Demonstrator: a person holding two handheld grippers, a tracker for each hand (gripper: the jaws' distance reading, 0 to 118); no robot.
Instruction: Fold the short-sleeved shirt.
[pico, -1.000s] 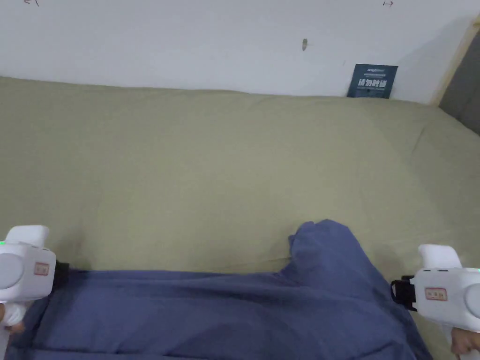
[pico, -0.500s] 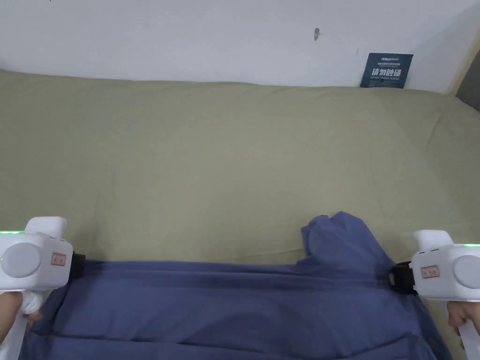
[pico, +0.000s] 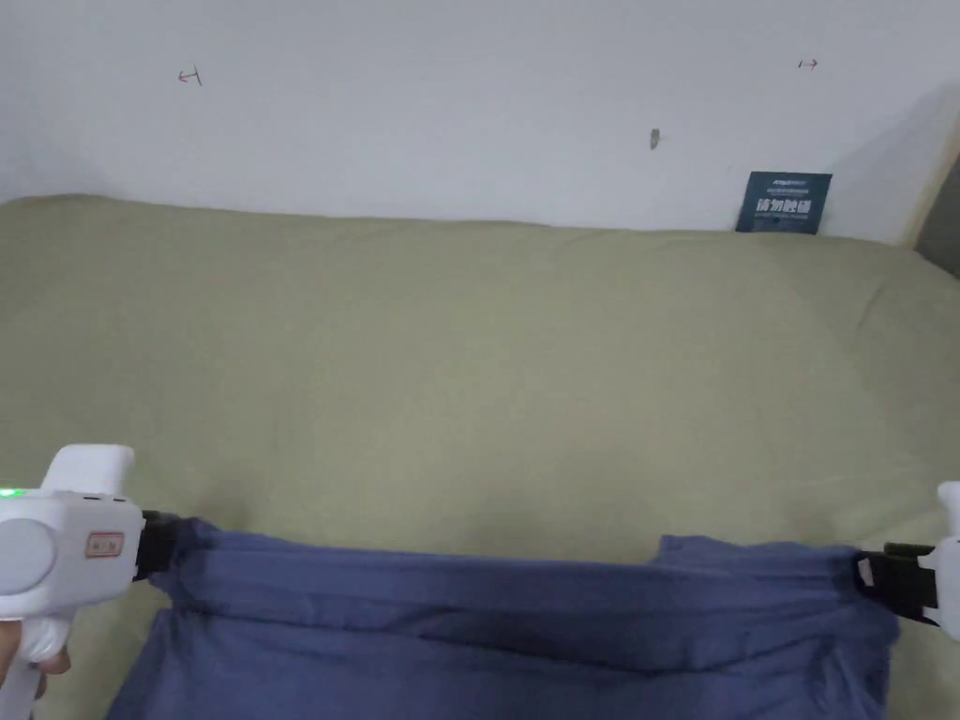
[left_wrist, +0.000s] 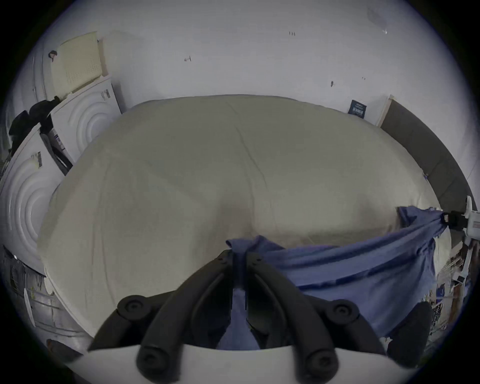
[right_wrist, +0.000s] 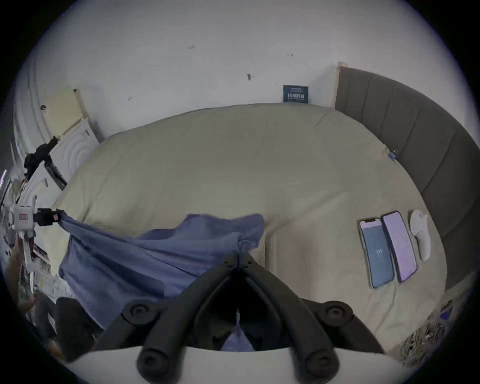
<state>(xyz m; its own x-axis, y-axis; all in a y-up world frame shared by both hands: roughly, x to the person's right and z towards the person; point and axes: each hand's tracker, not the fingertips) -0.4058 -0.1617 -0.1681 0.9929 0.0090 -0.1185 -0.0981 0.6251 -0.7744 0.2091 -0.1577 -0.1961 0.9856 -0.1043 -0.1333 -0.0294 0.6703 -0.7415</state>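
Observation:
A blue short-sleeved shirt (pico: 506, 628) hangs stretched between my two grippers above the near edge of an olive-green bed (pico: 469, 375). My left gripper (pico: 159, 555) pinches its left corner, jaws shut on the cloth (left_wrist: 240, 256). At the right edge of the head view my right gripper (pico: 867, 574) is shut on the other corner (right_wrist: 240, 257). The top hem runs almost straight and taut from one gripper to the other, and the body of the shirt (right_wrist: 124, 262) drapes down towards me. Its lower part is out of frame.
A white wall stands behind the bed, with a dark blue sign (pico: 783, 202) leaning on it. Two phones (right_wrist: 387, 249) and a white controller (right_wrist: 420, 233) lie on the bed's right side. A dark padded headboard (right_wrist: 415, 135) is on the right. White boxes (left_wrist: 85, 117) stand beside the bed's left.
Both grippers have moved apart and lifted the shirt, pulling its top edge taut. The bunched hump of cloth near the right gripper has flattened out. The head camera has tilted up.

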